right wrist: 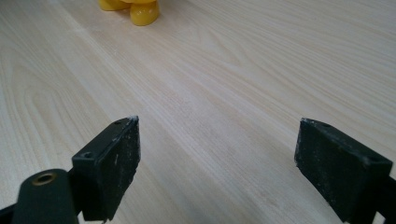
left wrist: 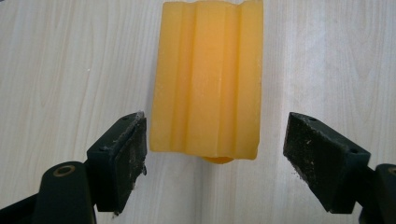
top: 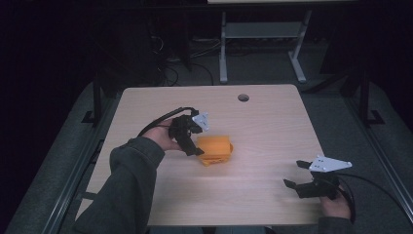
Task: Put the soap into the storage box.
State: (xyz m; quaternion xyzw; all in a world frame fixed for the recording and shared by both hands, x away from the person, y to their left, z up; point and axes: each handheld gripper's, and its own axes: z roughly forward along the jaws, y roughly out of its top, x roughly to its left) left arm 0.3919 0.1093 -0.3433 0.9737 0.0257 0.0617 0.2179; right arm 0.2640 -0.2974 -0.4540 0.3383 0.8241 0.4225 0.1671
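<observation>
Judged step: approach for a grasp, not yet closed. Left tool [left wrist: 215, 140] held at the near end of the ribbed, waxy-looking orange block [left wrist: 208, 79], jaws spread apart either side, left pad close to the block's edge, right pad well clear. Block lying flat near the middle of the pale wood-grain bench [top: 272, 122], over a rounded orange part. Next move, likely: ease forward, centre, squeeze across the fluted sides. Right tool [right wrist: 217, 163] parked near the bench's near right corner, jaws apart, holding nothing.
</observation>
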